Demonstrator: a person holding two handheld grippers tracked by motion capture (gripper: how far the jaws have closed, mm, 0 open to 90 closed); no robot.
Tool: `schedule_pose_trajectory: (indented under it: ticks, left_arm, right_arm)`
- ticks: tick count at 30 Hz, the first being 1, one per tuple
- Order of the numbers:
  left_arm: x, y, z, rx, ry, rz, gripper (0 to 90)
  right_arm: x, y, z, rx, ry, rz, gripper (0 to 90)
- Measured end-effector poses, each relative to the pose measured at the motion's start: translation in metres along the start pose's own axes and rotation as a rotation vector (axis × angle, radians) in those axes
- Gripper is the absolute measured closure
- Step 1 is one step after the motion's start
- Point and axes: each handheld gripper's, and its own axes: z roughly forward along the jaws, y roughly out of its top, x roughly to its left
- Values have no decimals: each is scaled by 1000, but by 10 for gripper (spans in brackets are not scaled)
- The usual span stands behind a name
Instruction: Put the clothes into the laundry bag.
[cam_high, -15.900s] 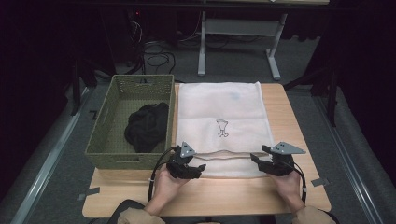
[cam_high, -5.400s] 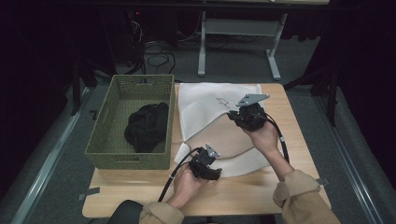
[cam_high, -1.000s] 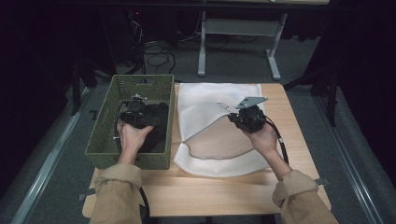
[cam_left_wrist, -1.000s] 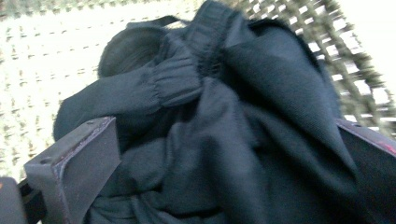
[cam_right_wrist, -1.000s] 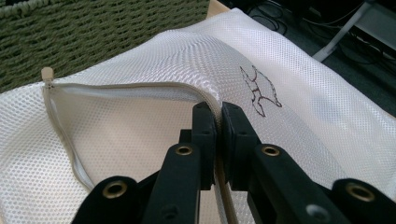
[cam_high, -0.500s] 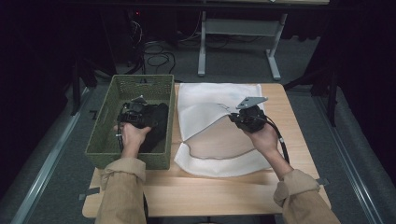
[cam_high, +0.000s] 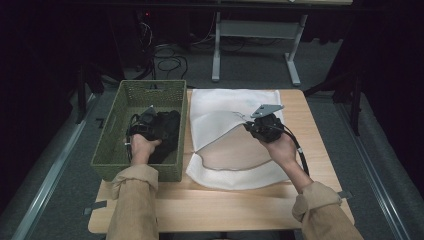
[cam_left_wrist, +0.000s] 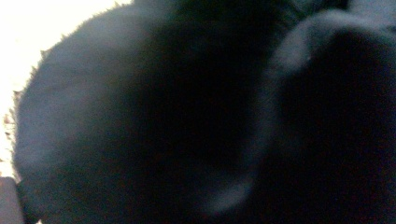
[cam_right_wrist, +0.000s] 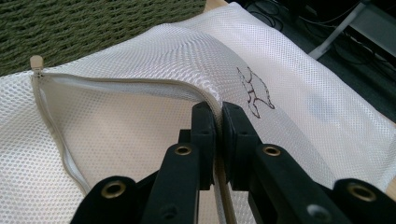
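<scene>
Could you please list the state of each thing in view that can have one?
White mesh bag: unzipped, upper edge lifted, mouth held open.
Black garment: crumpled, lying in the basket.
Green basket: upright on the table.
Right gripper: shut on the bag's zipper edge.
Left gripper: down on the garment, jaws not discernible.

A white mesh laundry bag (cam_high: 235, 135) lies flat at table centre, its zipped mouth lifted open, with dark crumpled clothing (cam_high: 167, 132) at nine o'clock.

In the left gripper view, the black cloth (cam_left_wrist: 196, 121) blurs, hiding the jaws.
</scene>
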Motion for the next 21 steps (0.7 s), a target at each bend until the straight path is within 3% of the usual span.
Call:
schedule_pose_trajectory:
  ticks: [5,13,16,19,21]
  left_arm:
    - [0,-1,1,13,2,-6,34]
    - [-9,-1,-4,27,50,7,168]
    - [-9,-1,-8,24,44,6,255]
    - [-8,-3,-12,25,48,1,424]
    - [-7,-3,-13,31,45,-3,451]
  right_arm:
    - [2,-2,0,5,-5,-12,846]
    - [1,-4,0,5,-4,-5,844]
    - [0,-4,2,2,-1,-1,844]
    - [1,-5,3,-3,1,3,844]
    - [1,-5,3,-9,-4,2,844]
